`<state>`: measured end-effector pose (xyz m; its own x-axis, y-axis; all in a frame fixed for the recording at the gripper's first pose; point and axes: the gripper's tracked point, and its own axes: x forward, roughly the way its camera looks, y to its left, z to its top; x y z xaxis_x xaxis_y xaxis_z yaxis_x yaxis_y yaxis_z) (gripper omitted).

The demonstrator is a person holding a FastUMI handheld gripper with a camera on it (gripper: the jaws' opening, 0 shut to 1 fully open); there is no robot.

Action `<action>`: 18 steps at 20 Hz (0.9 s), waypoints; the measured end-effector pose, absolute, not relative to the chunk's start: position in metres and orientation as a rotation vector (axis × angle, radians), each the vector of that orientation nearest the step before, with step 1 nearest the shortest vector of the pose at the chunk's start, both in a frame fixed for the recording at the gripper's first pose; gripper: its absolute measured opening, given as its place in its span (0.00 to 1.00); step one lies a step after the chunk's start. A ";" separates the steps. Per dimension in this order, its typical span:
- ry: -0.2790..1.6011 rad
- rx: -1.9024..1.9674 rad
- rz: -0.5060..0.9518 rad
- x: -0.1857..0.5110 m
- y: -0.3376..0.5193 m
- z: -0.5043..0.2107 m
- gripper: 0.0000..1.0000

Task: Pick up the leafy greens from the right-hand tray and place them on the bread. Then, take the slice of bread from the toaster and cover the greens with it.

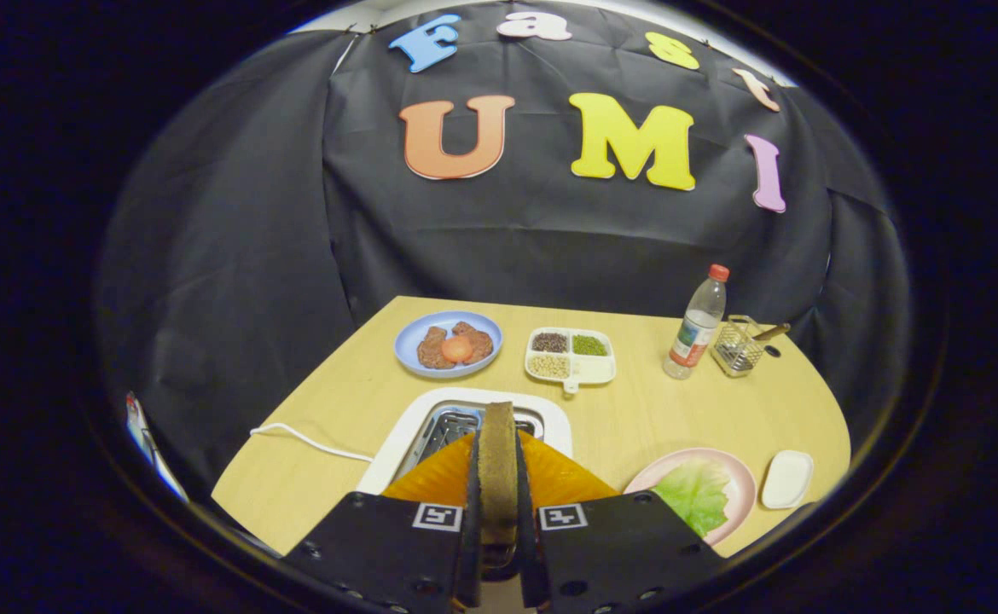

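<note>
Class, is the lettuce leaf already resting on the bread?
No: the lettuce leaf lies on the pink plate, while the hand-held gripper clamps the bread slice.

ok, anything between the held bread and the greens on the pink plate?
Nothing visible. The gripper holds the bread slice upright above the toaster; the greens lie uncovered on the pink plate, just right of the fingers.

The gripper (pixel 497 520) fingers (pixel 470 512) are clamped upright on something thin.
</note>
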<state>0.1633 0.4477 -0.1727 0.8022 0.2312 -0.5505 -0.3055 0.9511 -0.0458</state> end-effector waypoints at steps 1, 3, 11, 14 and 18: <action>0.573 -0.145 0.283 0.160 0.446 -0.172 0.18; 0.563 -0.127 0.281 0.156 0.445 -0.160 0.14; 0.430 -0.029 0.304 0.129 0.441 -0.062 0.08; 0.366 0.008 0.310 0.114 0.429 -0.021 0.09; 0.326 0.031 0.313 0.097 0.407 0.011 0.08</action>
<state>0.0967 0.4066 0.0114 0.8999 0.3071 -0.3097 -0.2971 0.9515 0.0804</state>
